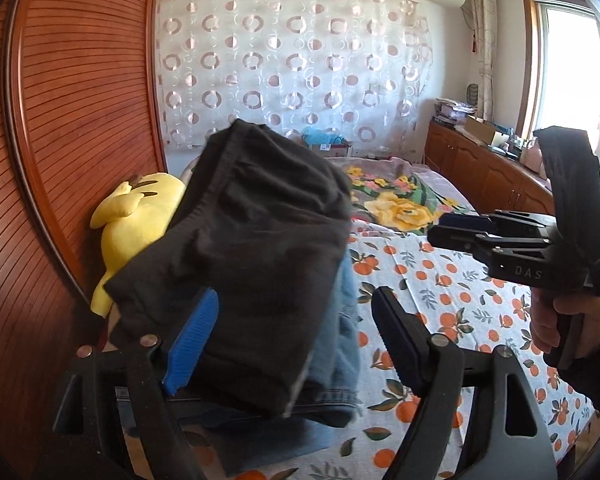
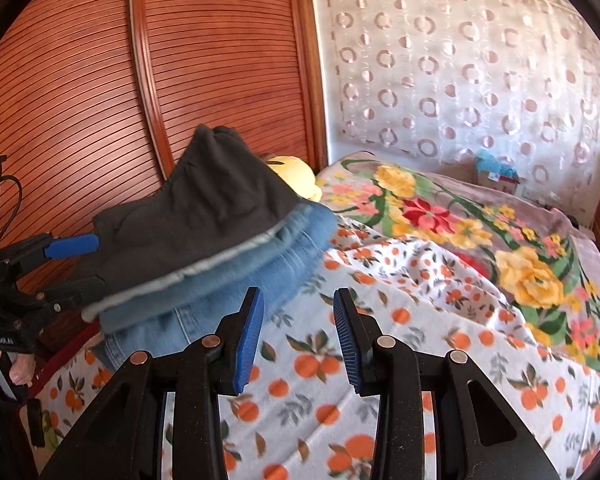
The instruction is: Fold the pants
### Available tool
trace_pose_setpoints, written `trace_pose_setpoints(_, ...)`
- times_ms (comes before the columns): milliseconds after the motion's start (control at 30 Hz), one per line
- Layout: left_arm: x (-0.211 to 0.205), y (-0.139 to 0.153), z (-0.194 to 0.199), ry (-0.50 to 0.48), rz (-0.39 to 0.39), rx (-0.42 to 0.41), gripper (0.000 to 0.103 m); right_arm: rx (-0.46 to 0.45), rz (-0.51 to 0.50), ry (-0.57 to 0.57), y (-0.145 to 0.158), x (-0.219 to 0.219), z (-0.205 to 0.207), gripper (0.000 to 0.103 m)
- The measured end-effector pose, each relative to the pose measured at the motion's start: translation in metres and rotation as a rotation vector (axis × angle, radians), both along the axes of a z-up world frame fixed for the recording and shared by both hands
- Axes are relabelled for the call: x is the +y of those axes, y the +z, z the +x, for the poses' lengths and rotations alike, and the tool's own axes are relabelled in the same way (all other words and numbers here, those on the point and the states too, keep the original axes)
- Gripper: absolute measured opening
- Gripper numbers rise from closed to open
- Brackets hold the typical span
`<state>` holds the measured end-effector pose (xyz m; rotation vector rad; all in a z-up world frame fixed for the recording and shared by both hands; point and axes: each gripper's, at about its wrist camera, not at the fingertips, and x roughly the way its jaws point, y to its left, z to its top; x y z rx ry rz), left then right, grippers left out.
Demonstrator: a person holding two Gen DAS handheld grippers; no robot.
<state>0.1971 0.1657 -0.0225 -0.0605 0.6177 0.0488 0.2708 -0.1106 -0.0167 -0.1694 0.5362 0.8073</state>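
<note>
Folded dark grey pants point(image 1: 260, 220) topmost on a pile of folded clothes, with blue jeans point(image 2: 228, 276) directly beneath, the pile at the edge of the bed close to the slatted wooden panel point(image 1: 80, 120) and resting on the orange-print sheet point(image 2: 380, 360). Left hand-held gripper point(image 1: 296, 296) spread wide around the near end of the pants, released rather than clamped: one blue pad point(image 1: 192, 340) against the dark cloth on the panel side, the opposite pad point(image 1: 396, 340) clear of it, with sheet visible in the gap. From the right wrist view, same gripper reaching in from the left edge, one finger above and one finger below the pile's end, a few fingers of the holding hand point(image 2: 12, 368) just visible below. Right hand-held gripper point(image 2: 298, 294) well apart from the pile, out over the sheet, jaws partly parted with nothing between them, grasping nothing. In the left wrist view, that gripper level at the right side, gripped at the handle by a hand point(image 1: 548, 320). Yellow plush toy point(image 1: 140, 216) behind the pile against the panel. Flowered blanket point(image 2: 480, 232) further up the bed, ring-patterned curtain point(image 1: 292, 60) on the far wall, low wooden cabinet point(image 1: 480, 168) under a bright window point(image 1: 572, 72)
</note>
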Motion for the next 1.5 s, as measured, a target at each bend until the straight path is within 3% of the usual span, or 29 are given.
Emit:
trace_pose_setpoints(233, -0.037, -0.005, 0.004, -0.057, 0.01, 0.004, 0.08, 0.013, -0.002, -0.091, -0.004, -0.035, -0.02, 0.04)
trace_pose_setpoints(300, -0.051, -0.007, 0.004, -0.083, 0.005, 0.001, 0.08, 0.014, -0.009, -0.121, -0.006, -0.045, -0.03, 0.047)
trace_pose_setpoints(433, -0.076, -0.015, 0.005, -0.14, -0.012, 0.011, 0.08, 0.005, -0.042, -0.184, -0.008, -0.06, -0.057, 0.051)
trace_pose_setpoints(667, -0.113, -0.028, 0.003, -0.218, -0.013, 0.05, 0.08, 0.008, -0.046, -0.293, -0.014, -0.083, -0.106, 0.074)
trace_pose_setpoints(1000, -0.144, -0.029, -0.023, -0.248, -0.012, 0.058, 0.08, 0.034, -0.036, -0.429, -0.012, -0.096, -0.16, 0.075)
trace_pose_setpoints(1200, -0.159, -0.032, -0.047, -0.239, -0.009, 0.072, 0.08, 0.064, -0.01, -0.458, -0.006, -0.103, -0.187, 0.075)
trace_pose_setpoints(1500, -0.172, -0.015, -0.088, -0.224, 0.003, 0.03, 0.08, 0.031, 0.019, -0.485, 0.011, -0.127, -0.23, 0.075)
